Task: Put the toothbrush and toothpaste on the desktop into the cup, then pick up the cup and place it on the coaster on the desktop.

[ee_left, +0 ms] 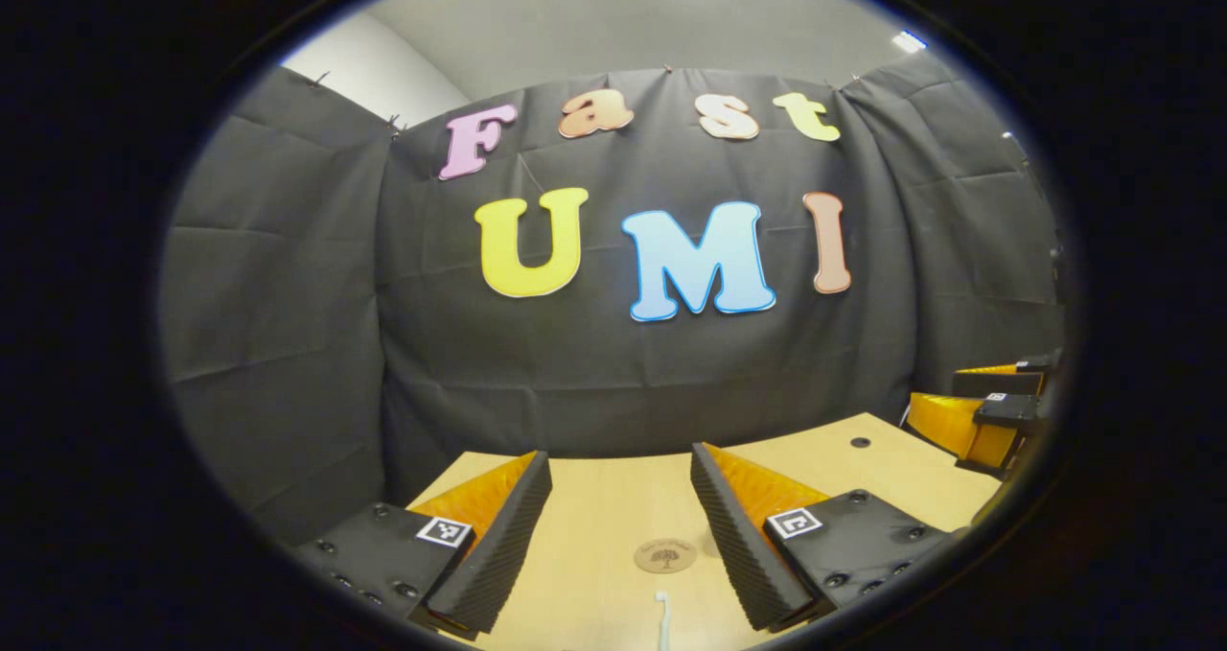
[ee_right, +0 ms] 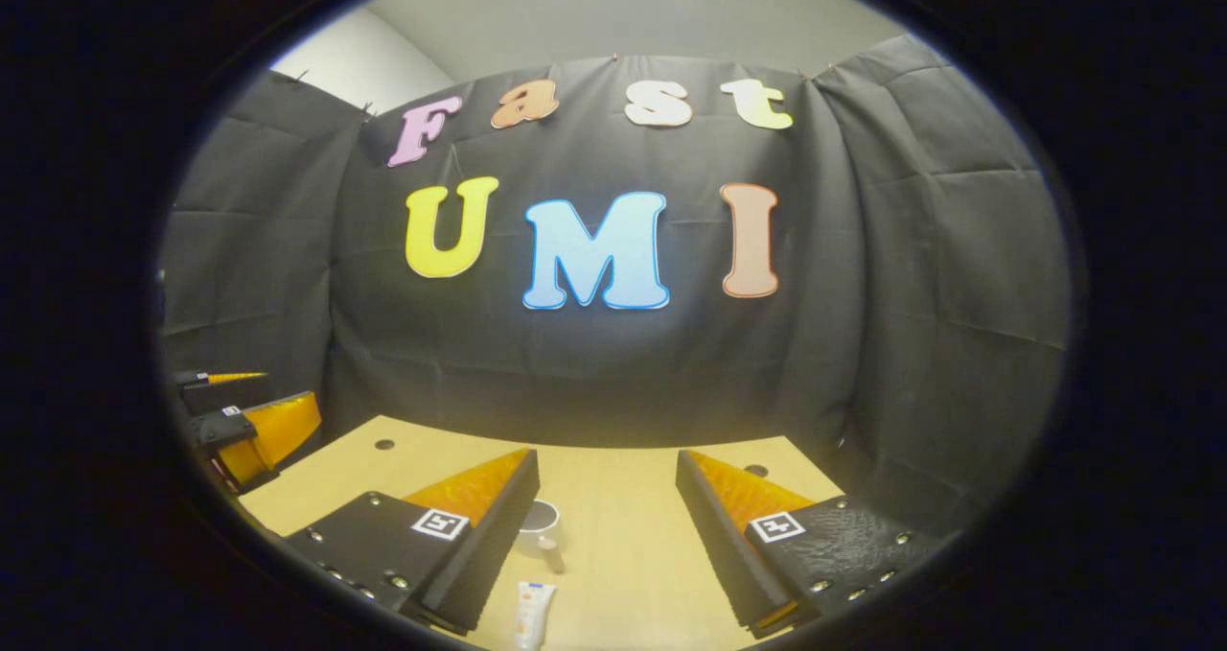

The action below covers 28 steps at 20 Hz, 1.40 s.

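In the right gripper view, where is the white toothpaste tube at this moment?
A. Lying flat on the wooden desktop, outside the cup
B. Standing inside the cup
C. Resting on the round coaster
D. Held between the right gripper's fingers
A. The white toothpaste tube lies flat on the light wooden desktop, just in front of the white cup, with the right gripper open above it and touching nothing.

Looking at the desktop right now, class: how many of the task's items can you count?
4: coaster between the left gripper's fingers, toothbrush just below it; cup by the right gripper's left finger, toothpaste below. Toothbrush and toothpaste are partly cut off.
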Each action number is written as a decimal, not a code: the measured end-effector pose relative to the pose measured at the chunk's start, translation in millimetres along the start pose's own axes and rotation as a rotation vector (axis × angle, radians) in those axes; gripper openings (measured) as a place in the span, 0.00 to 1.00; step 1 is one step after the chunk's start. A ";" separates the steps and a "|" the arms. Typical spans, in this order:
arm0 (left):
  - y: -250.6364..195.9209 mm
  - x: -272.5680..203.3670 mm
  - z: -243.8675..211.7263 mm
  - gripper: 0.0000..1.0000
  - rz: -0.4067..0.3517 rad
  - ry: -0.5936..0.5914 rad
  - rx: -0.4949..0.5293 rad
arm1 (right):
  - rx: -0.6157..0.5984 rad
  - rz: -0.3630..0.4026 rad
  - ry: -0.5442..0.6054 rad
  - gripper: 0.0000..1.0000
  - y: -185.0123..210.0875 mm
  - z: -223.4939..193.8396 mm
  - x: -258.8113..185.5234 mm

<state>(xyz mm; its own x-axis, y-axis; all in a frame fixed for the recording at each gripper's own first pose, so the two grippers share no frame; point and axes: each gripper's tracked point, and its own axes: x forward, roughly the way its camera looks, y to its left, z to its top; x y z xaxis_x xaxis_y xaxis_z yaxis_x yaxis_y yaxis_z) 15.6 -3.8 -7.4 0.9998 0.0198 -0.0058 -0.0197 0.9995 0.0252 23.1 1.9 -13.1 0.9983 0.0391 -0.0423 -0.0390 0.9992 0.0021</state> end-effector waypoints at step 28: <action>-26.1 17.9 -269.6 0.97 -0.127 0.688 -0.033 | -0.024 0.153 0.857 0.93 68.0 -250.1 12.2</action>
<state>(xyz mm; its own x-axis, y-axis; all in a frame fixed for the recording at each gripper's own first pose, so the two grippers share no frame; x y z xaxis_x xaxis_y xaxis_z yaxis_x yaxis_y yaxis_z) 32.4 -22.8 -277.7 0.7632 -0.0967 -0.6389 0.0862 0.9951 -0.0477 22.0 70.5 -263.3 0.6064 0.1498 -0.7809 -0.1805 0.9824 0.0484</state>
